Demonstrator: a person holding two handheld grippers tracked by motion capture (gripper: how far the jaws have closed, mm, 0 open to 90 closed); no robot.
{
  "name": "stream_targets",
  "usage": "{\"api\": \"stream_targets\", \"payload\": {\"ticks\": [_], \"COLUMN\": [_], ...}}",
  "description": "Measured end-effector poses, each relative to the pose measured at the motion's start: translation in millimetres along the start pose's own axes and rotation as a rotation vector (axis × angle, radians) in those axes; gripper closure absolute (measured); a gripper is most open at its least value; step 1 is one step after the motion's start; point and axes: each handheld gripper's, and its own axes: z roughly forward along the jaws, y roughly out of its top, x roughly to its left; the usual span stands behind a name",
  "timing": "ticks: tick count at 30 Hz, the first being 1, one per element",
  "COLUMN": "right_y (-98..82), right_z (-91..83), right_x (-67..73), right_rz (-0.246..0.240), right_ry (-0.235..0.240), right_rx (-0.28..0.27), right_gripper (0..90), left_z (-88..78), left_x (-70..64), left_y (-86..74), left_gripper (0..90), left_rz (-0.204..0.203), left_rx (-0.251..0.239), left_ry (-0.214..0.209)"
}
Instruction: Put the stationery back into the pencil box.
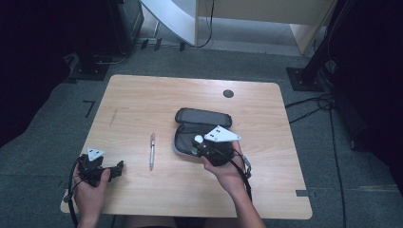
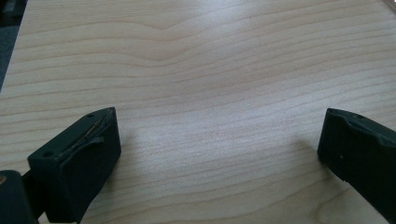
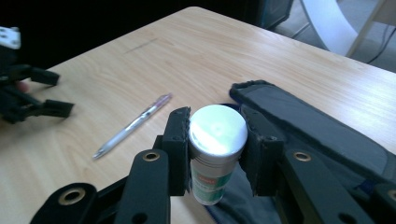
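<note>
The wooden tabletop (image 1: 142, 99) carries everything here, its pale grain running across the high view with a small dark round plug (image 1: 228, 93) set near its far edge. Right of the middle lies a dark zip case (image 1: 202, 117), opened flat, one half toward the far side and the other nearer the person; in the right gripper view its padded edge (image 3: 299, 116) runs just behind the jaws. The right tongs (image 3: 218, 140) hang over the near half of that case, and between their two black jaws sits a small white-capped bottle (image 3: 218, 133) with a green and white label, upright, the pads pressed against it on both sides just below the cap, so the bottle is held clear above the case's lining rather than resting on the wood. In the high view the same tongs (image 1: 199, 145) show the white cap at their tip, with the grey three-cornered plate on top. The left tongs (image 1: 119, 168) lie low at the near left corner of the tabletop, well apart from the case; their jaws stand wide with bare wood between them (image 2: 219, 144). A slim pen (image 1: 152, 150) lies alone on the wood between the two hands, pointing roughly away from the person, touching neither tongs nor case.
</note>
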Motion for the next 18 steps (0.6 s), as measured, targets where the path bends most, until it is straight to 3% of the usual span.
{"api": "stream_targets", "payload": {"ticks": [9, 11, 18], "right_y": [-7.8, -11.8, -20.1], "right_z": [29.3, 37.1, 56.3], "right_x": [-17.9, -18.6, -14.3], "right_rz": [0.021, 0.015, 0.013], "right_ry": [-0.060, -0.084, -0.082], "right_rx": [0.026, 0.036, 0.029], "right_gripper": [65.6, 65.6, 65.6], "left_z": [0.1, 0.0, 0.1], "left_x": [0.0, 0.0, 0.0], "left_y": [0.0, 0.0, 0.0], "left_gripper": [0.0, 0.0, 0.0], "left_rz": [0.000, 0.000, -0.001], "left_rx": [-0.001, 0.000, -0.001], "left_ry": [0.000, 0.000, 0.000]}}
